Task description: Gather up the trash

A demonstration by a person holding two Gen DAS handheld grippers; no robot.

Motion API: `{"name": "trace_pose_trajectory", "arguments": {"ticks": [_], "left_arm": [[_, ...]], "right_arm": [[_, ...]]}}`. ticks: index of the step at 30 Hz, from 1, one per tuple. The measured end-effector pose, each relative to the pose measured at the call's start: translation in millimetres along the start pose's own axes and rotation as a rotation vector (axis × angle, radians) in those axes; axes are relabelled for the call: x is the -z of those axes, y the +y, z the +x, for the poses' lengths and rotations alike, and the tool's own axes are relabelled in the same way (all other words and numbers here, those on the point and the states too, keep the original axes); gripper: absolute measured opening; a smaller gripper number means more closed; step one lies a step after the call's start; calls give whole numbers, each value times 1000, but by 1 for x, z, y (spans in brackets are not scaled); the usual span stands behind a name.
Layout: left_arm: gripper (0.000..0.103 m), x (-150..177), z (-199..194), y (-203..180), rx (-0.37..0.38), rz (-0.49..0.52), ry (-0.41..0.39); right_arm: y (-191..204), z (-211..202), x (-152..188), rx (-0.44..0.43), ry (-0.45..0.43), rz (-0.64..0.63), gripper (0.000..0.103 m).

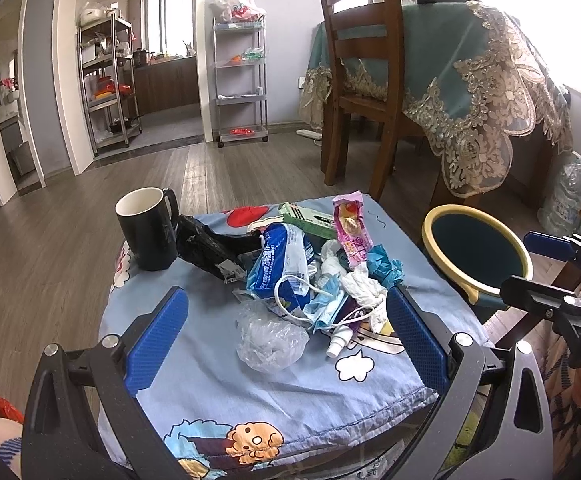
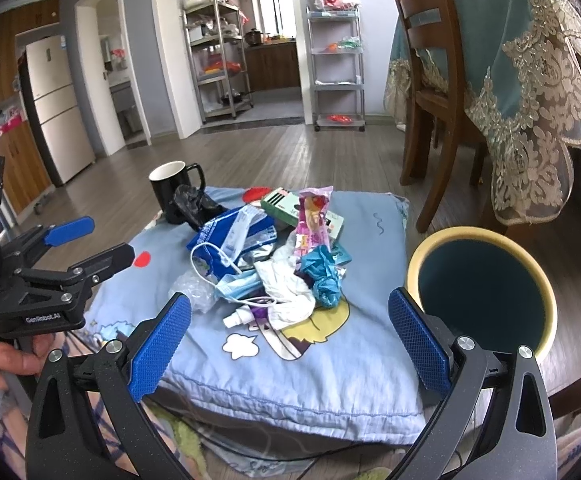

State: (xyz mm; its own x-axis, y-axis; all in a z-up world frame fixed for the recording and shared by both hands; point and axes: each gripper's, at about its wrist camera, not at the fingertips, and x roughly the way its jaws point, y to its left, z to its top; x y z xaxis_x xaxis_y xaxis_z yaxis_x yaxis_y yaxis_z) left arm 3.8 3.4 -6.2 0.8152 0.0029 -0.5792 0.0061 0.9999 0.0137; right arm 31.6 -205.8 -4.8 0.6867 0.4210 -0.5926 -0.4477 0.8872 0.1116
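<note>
A pile of trash [image 1: 310,276] lies on a blue cartoon cloth [image 1: 250,400]: a blue wrapper [image 1: 278,264], a pink wrapper [image 1: 352,228], a face mask [image 1: 326,308], white tissue [image 1: 360,288], a clear plastic bag [image 1: 268,340] and a small white bottle [image 1: 338,340]. The pile shows in the right wrist view too [image 2: 274,256]. A yellow-rimmed bin [image 1: 476,250] stands to the right, also in the right wrist view [image 2: 482,284]. My left gripper [image 1: 286,340] is open, its fingers either side of the plastic bag. My right gripper [image 2: 290,340] is open and empty, short of the pile.
A black mug [image 1: 150,232] stands at the cloth's back left. A wooden chair [image 1: 362,80] and a table with a lace cloth [image 1: 482,80] stand behind. A green box [image 1: 310,218] and a black wrapper [image 1: 206,248] lie in the pile.
</note>
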Motion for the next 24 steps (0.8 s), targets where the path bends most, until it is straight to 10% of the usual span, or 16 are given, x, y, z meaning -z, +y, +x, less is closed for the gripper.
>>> {"name": "trace_pose_trajectory", "arguments": {"ticks": [11,24], "left_arm": [[93,-4,19,6,27,-45,49],[55,-23,86,28,94,-60,276]], "right_arm": [[-11,12,0,-7,45,61,98],[-22,34,0,-26,116,101,98]]}}
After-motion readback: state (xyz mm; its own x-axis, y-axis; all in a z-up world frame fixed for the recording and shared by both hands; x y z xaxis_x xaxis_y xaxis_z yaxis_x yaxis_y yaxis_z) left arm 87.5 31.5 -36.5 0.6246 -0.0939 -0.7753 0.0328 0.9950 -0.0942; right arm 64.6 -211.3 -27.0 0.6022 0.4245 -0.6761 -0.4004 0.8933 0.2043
